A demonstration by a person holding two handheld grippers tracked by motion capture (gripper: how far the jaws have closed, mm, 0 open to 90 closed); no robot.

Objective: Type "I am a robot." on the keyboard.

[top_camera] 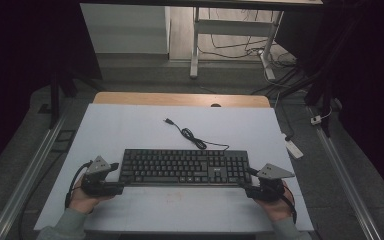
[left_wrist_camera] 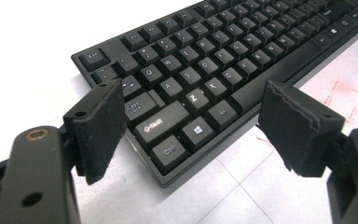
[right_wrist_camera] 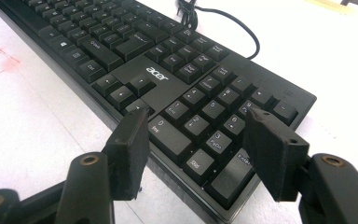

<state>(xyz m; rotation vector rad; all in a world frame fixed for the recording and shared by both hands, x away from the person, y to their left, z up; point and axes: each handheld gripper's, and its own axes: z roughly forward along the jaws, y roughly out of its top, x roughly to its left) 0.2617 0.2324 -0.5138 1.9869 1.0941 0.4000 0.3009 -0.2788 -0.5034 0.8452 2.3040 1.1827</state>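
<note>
A black keyboard [top_camera: 182,167] lies across the middle of the white table [top_camera: 130,130], its cable [top_camera: 192,137] curling away toward the far side. My left gripper [top_camera: 111,176] is at the keyboard's left end, open, its jaws standing either side of the near left corner [left_wrist_camera: 168,161] without gripping it. My right gripper [top_camera: 252,181] is at the right end, also open, with the numeric keypad corner [right_wrist_camera: 209,163] between its spread jaws. A hand holds each gripper near the table's front edge.
A white power strip [top_camera: 294,148] lies on the floor to the right of the table. Metal rails [top_camera: 27,175] run along both sides. A desk frame [top_camera: 230,35] with cables stands beyond the far edge. Faint red marks [left_wrist_camera: 342,93] show on the tabletop.
</note>
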